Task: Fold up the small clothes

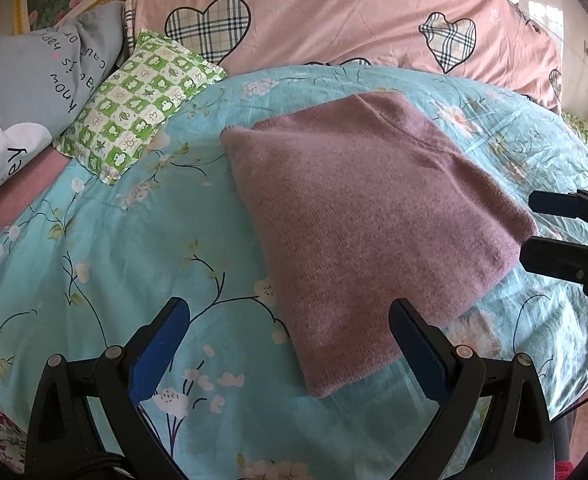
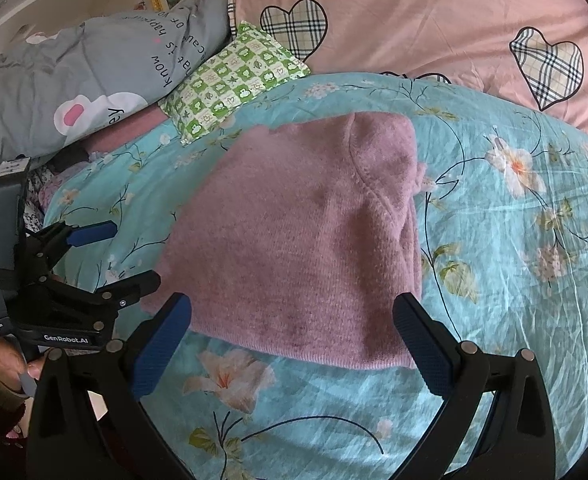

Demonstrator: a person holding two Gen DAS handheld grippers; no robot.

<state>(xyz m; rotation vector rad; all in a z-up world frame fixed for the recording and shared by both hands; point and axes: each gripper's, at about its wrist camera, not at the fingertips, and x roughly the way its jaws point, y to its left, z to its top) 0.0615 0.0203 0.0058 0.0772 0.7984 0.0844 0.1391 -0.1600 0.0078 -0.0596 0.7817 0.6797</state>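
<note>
Over on the left, against the headboard side, a grey quilt [image 1: 34,80] with printed lettering is bunched up, and a green checked pillow [image 1: 138,100] leans beside it on the turquoise floral bedspread [image 1: 114,240]. Closer to me, the left gripper [image 1: 290,344] hangs just above the bedspread with its blue-padded jaws spread wide and nothing between them, its right finger just at the near left edge of the garment. In the middle lies the mauve knitted sweater [image 1: 365,216], already folded into a compact, roughly square bundle, flat on the spread, with a seamed edge showing toward the far side. To the right of it, the right gripper [image 2: 292,342] also stands apart-jawed and empty, poised by the near hem; from the left camera its fingers [image 1: 553,204] show just off the bundle's right corner, not clamping it. Behind everything, the pink duvet [image 1: 333,20] with plaid hearts fills the far side of the bed. To my eye the folding of this piece looks nearly or wholly finished; the next move would call either for one more halving, each gripper pinching a near corner, or for lifting the bundle aside without letting the layers slip open.
</note>
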